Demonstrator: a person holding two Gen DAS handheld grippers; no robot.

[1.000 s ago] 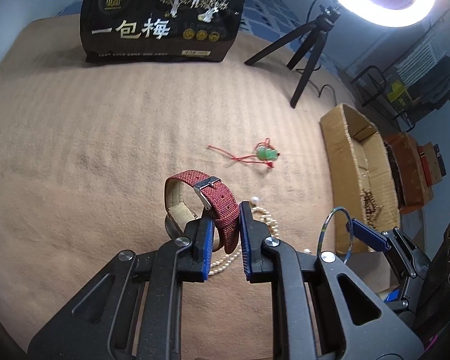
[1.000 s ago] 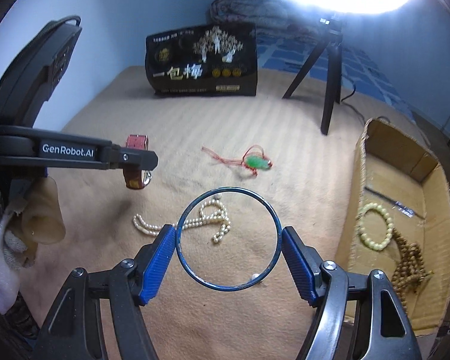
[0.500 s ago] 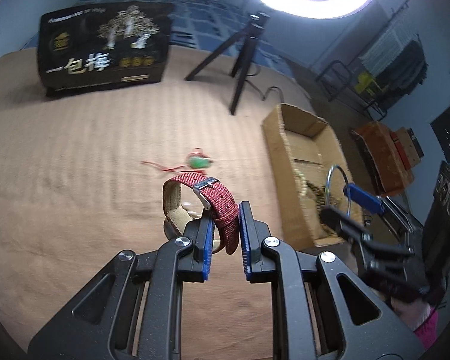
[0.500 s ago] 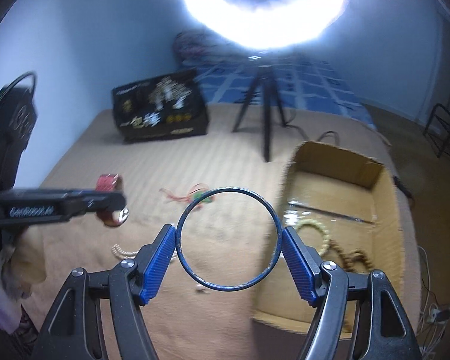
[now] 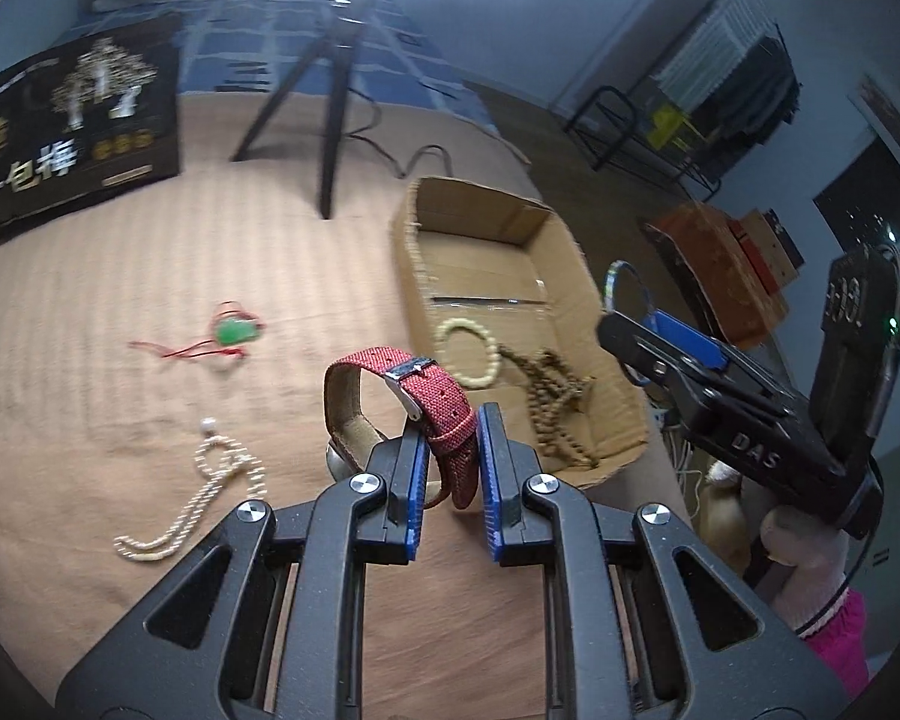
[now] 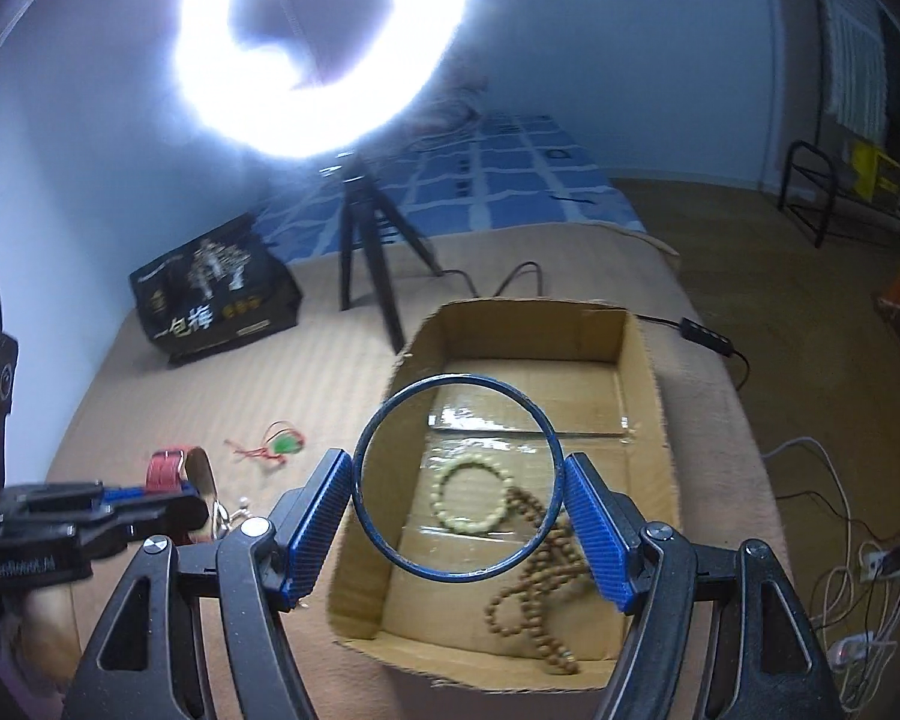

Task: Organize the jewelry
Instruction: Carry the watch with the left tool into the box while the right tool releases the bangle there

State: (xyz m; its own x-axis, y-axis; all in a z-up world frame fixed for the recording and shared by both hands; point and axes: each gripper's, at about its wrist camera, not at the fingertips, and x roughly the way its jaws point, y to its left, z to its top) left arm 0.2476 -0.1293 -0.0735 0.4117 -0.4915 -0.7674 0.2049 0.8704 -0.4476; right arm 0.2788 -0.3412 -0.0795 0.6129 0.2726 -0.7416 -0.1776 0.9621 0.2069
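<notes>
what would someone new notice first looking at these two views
Probably the glaring ring light on its tripod at the far end of the tan surface, and below it the blue bangle clamped across the right claw, over the open cardboard box. Through the hoop, a pale bead bracelet and brown beads lie in the box. In the left wrist view, the left claw pinches a red watch strap.

Black snack bag point(image 5: 75, 132) with gold print, standing at the far edge of the tan blanket point(image 5: 90, 276). Ring light point(image 6: 321, 42), lit, on a black tripod point(image 6: 369, 258). Blue checked bedding point(image 6: 498, 174) behind. Black metal rack point(image 5: 636, 132) by the wall.
</notes>
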